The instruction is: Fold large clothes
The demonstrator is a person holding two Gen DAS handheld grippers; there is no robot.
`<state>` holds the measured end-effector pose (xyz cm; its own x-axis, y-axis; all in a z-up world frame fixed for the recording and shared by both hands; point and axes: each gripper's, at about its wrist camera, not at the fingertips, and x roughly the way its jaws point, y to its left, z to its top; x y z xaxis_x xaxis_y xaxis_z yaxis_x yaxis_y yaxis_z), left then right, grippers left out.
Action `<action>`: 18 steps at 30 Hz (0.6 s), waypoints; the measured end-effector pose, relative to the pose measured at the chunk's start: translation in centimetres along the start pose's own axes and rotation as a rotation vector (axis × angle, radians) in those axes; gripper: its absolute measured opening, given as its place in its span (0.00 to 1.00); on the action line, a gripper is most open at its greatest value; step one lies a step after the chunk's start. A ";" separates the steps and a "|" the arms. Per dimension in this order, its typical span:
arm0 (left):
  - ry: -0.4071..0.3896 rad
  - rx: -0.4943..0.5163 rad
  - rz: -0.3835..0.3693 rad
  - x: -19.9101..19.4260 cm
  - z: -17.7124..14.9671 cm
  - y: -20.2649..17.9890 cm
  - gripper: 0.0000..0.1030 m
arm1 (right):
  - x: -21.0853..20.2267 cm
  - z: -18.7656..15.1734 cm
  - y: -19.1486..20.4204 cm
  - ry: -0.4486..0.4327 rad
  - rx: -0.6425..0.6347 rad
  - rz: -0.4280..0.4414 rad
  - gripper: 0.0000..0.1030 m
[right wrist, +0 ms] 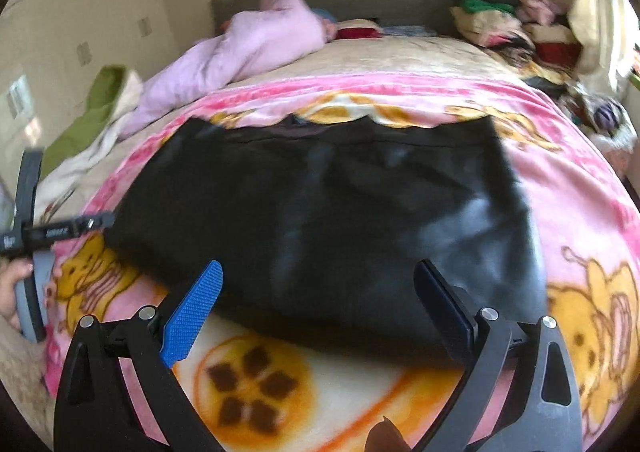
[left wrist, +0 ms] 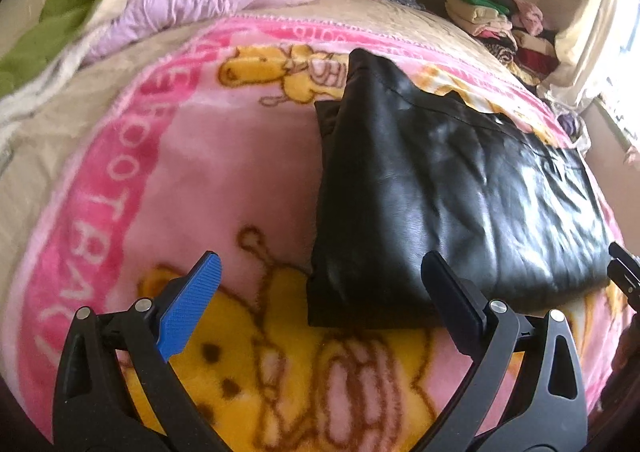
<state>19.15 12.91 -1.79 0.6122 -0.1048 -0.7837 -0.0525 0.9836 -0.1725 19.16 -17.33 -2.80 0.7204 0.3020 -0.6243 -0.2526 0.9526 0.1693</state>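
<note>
Two grippers, both empty when we looked. Our left gripper [left wrist: 320, 308] was spread wide, hovering over the pink cartoon-bear fleece blanket [left wrist: 224, 171] near the left corner of the glossy black leather-look garment [left wrist: 448, 187]. That garment lay already folded into a flat rectangle in the middle of the blanket. Our right gripper [right wrist: 320, 312] was just as wide, sitting at the garment's near edge. We figured the stuff was heavyish, stiff-ish and slick, so it'd hold creases but slide out of a shallow pinch. We'd have grabbed deep at the near corners, through all the layers. The lilac padded jacket [right wrist: 240, 47] waited near the headboard.
</note>
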 end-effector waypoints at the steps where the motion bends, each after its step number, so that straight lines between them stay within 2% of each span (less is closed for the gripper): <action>1: 0.008 -0.014 -0.008 0.4 0.0 0.2 0.91 | 0.0 0.0 -1.1 0.002 0.038 -0.011 0.93; 5: 0.029 -0.089 -0.081 1.9 0.3 0.9 0.91 | 0.0 0.0 -3.1 0.007 0.093 -0.006 0.93; 10: 0.048 -0.132 -0.150 3.3 0.7 0.6 0.91 | 0.1 0.1 -1.1 -0.006 0.023 0.022 0.91; 12: 0.056 -0.143 -0.175 4.0 0.9 0.4 0.91 | 0.4 0.4 0.5 -0.005 -0.018 0.052 0.72; 14: 0.059 -0.153 -0.193 4.5 0.9 0.3 0.91 | 1.0 0.8 1.6 0.008 -0.040 0.084 0.45; 15: 0.060 -0.163 -0.204 4.8 0.9 0.3 0.91 | 1.3 1.0 2.1 0.017 -0.050 0.103 0.39; 17: 0.057 -0.185 -0.224 5.2 1.0 0.7 0.91 | 1.9 1.3 3.2 0.031 -0.073 0.118 0.20; 18: 0.053 -0.194 -0.234 5.3 1.0 0.9 0.91 | 2.0 1.4 3.7 0.035 -0.085 0.122 0.16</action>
<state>23.14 13.40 -5.53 0.5836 -0.3379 -0.7384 -0.0679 0.8858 -0.4591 20.62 -13.19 -2.35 0.6582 0.4129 -0.6295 -0.3918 0.9019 0.1818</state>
